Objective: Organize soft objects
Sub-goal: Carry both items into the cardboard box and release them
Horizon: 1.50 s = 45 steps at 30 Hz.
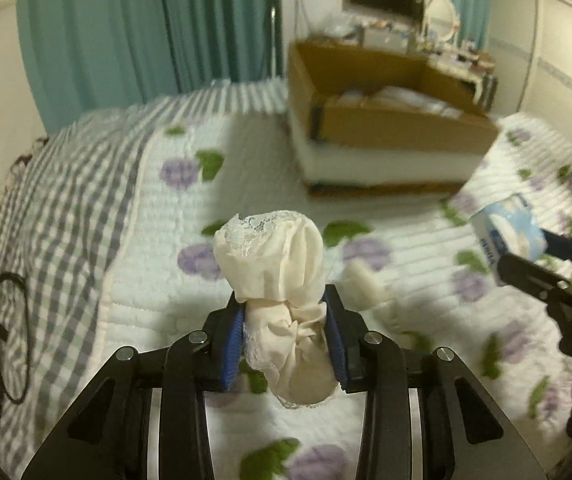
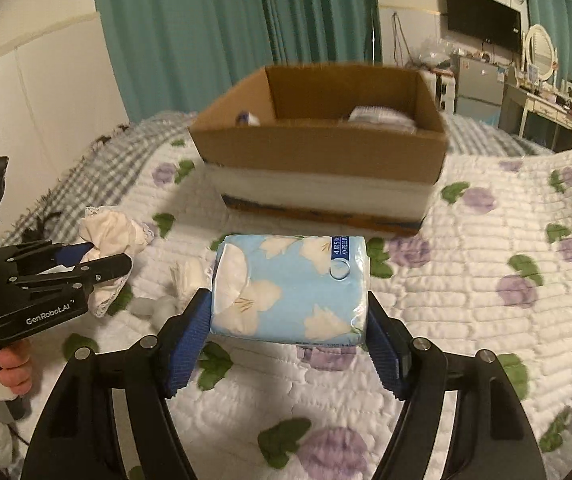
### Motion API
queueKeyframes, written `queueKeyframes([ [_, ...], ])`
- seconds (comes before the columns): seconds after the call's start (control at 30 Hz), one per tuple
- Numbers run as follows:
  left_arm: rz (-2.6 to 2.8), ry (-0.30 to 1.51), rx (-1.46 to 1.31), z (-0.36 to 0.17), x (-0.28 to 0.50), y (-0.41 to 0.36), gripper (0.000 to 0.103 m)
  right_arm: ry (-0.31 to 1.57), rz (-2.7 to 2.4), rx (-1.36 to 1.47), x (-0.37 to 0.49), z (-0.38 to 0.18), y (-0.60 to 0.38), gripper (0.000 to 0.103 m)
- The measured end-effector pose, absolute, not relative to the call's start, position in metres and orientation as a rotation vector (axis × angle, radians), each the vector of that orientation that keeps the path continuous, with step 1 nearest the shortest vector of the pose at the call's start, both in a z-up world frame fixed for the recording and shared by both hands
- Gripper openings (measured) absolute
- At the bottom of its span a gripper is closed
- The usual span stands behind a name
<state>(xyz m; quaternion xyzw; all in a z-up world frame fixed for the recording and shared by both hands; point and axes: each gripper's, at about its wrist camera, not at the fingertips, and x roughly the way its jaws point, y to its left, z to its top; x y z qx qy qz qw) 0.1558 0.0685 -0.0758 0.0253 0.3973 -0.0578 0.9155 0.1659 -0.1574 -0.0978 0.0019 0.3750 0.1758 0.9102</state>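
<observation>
My left gripper (image 1: 283, 310) is shut on a cream lace-trimmed cloth bundle (image 1: 275, 258), held above the bed; it also shows at the left of the right wrist view (image 2: 111, 236). My right gripper (image 2: 288, 312) is shut on a light blue tissue pack with white flowers (image 2: 290, 288), seen too at the right edge of the left wrist view (image 1: 510, 230). An open cardboard box (image 2: 318, 152) stands on the bed ahead of both grippers and holds several white items. A small white soft piece (image 1: 366, 282) lies on the quilt between the grippers.
The bed has a white quilt with purple flowers (image 2: 486, 280) and a grey checked blanket (image 1: 45, 208) at the left. Teal curtains (image 2: 205, 32) hang behind. A dresser with a mirror (image 2: 542, 60) and a wall screen stand at the far right.
</observation>
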Motion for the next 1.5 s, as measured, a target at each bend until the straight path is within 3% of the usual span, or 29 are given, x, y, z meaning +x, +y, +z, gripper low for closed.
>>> queueKeyframes([
  [0.4, -0.234, 0.556, 0.131, 0.046, 0.129, 0.018, 0.035, 0.55, 0.329, -0.003, 0.138, 0.017, -0.189, 0.072],
  [0.7, -0.227, 0.486, 0.099, 0.082, 0.199, -0.004, 0.035, 0.441, 0.299, -0.027, 0.184, 0.087, -0.208, 0.072],
  [0.97, -0.21, 0.535, 0.078, 0.042, 0.301, -0.002, 0.039, 0.484, 0.297, -0.03, 0.281, 0.067, -0.203, 0.073],
  [1.0, -0.205, 0.554, 0.076, 0.034, 0.312, -0.001, 0.043, 0.496, 0.3, -0.02, 0.295, 0.059, -0.202, 0.073],
  [1.07, -0.158, 0.592, 0.065, 0.015, 0.332, 0.003, 0.073, 0.518, 0.3, -0.015, 0.318, 0.045, -0.2, 0.073],
  [1.17, -0.16, 0.584, 0.052, -0.003, 0.347, 0.006, 0.074, 0.537, 0.31, -0.013, 0.342, 0.021, -0.199, 0.074],
  [1.23, -0.148, 0.581, 0.062, -0.011, 0.352, 0.006, 0.074, 0.545, 0.305, -0.009, 0.359, 0.012, -0.197, 0.084],
  [1.27, -0.146, 0.578, 0.071, -0.013, 0.354, 0.006, 0.074, 0.546, 0.301, -0.008, 0.365, 0.008, -0.197, 0.094],
  [1.5, -0.131, 0.544, 0.077, 0.002, 0.34, 0.006, 0.074, 0.535, 0.261, 0.022, 0.368, 0.005, -0.203, 0.096],
])
